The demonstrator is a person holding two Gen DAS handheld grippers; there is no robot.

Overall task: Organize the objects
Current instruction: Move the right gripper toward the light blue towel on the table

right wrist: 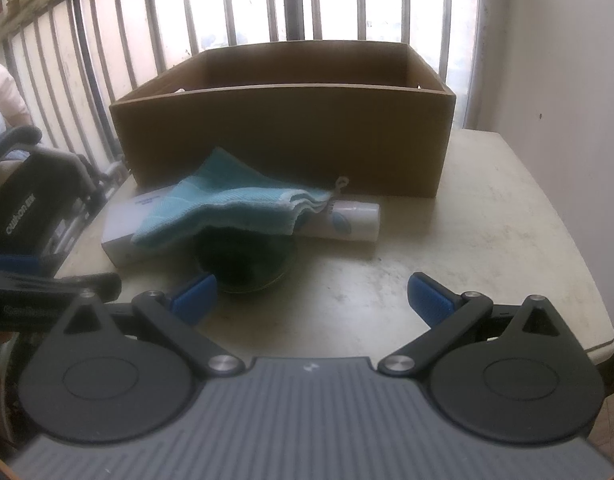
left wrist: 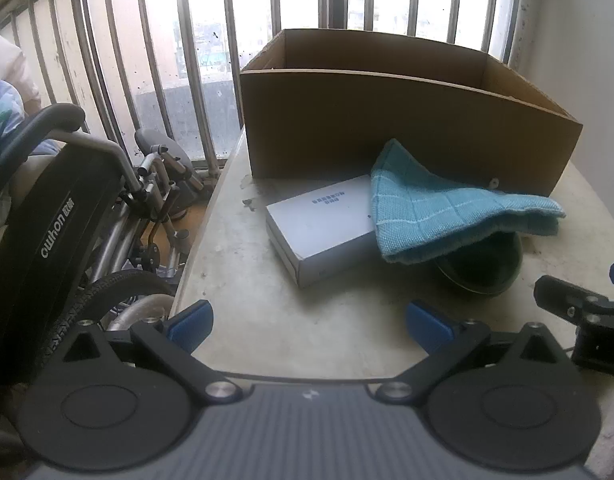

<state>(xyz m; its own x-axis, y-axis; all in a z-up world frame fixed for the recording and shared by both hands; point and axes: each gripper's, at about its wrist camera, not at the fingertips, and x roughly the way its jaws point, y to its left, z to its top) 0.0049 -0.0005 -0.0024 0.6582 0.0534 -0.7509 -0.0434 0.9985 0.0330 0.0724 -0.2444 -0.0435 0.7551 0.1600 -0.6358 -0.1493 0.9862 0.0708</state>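
An open cardboard box (left wrist: pixel 407 128) (right wrist: pixel 283 136) stands at the back of the table. In front of it lie a flat white box (left wrist: pixel 319 228) (right wrist: pixel 123 232), a dark green bowl (left wrist: pixel 487 264) (right wrist: pixel 247 260) and a white tube (right wrist: pixel 353 220). A blue cloth (left wrist: pixel 447 208) (right wrist: pixel 227 204) is draped over all three. My left gripper (left wrist: pixel 309 326) is open and empty, near the table's front edge, short of the white box. My right gripper (right wrist: pixel 311 300) is open and empty, just in front of the bowl; part of it shows in the left wrist view (left wrist: pixel 579 312).
The table (right wrist: pixel 487 220) is pale and stained, with a wall close on the right. A black wheelchair (left wrist: pixel 59 240) (right wrist: pixel 31 200) stands against the table's left side. Window bars (left wrist: pixel 211 60) run behind the cardboard box.
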